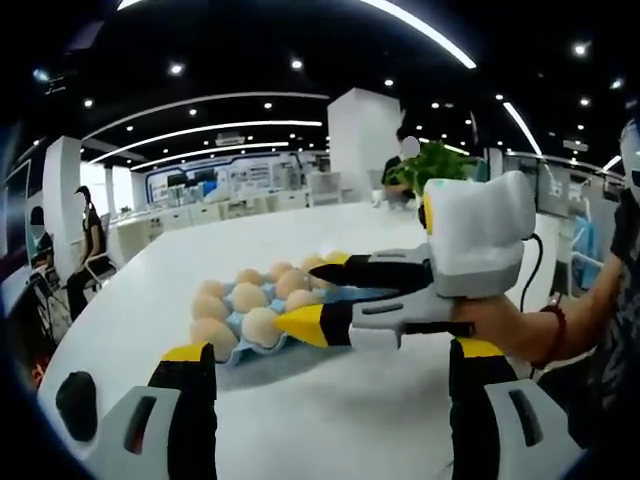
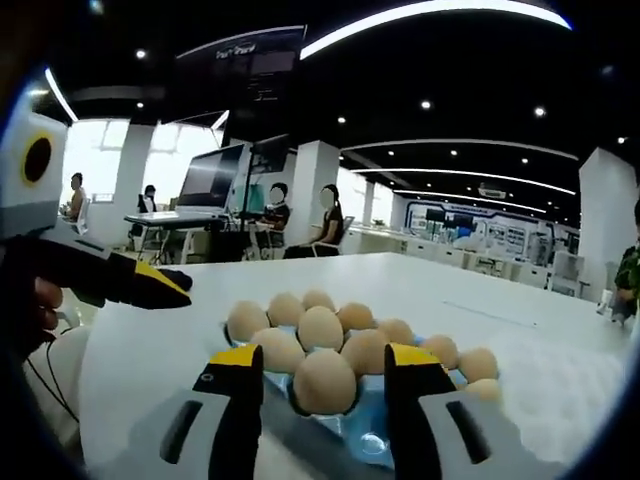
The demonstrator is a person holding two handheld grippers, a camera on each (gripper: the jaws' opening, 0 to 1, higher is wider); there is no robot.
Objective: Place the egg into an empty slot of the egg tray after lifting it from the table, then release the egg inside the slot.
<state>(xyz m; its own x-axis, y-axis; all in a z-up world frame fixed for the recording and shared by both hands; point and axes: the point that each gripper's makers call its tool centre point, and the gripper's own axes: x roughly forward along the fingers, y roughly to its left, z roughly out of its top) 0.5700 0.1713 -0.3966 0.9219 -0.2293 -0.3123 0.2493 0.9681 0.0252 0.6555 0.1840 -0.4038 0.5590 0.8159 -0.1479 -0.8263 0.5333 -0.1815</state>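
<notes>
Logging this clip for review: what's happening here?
A person holds a gripper in each hand over a white table. The right gripper hangs over a blue egg tray, its fingers either side of an egg at the tray's near edge; contact is unclear. The left gripper waits open, short of the tray.

Between the right gripper's (image 2: 325, 372) jaws, the egg (image 2: 324, 381) has a matt, finely dull tan shell. The egg tray (image 2: 372, 440) beneath it looks like thin, glossy pale-blue plastic. Beyond the jaws, the table (image 2: 150, 340) is smooth, white, faintly sheened. The jaws themselves look like matt black plastic with yellow tips.
</notes>
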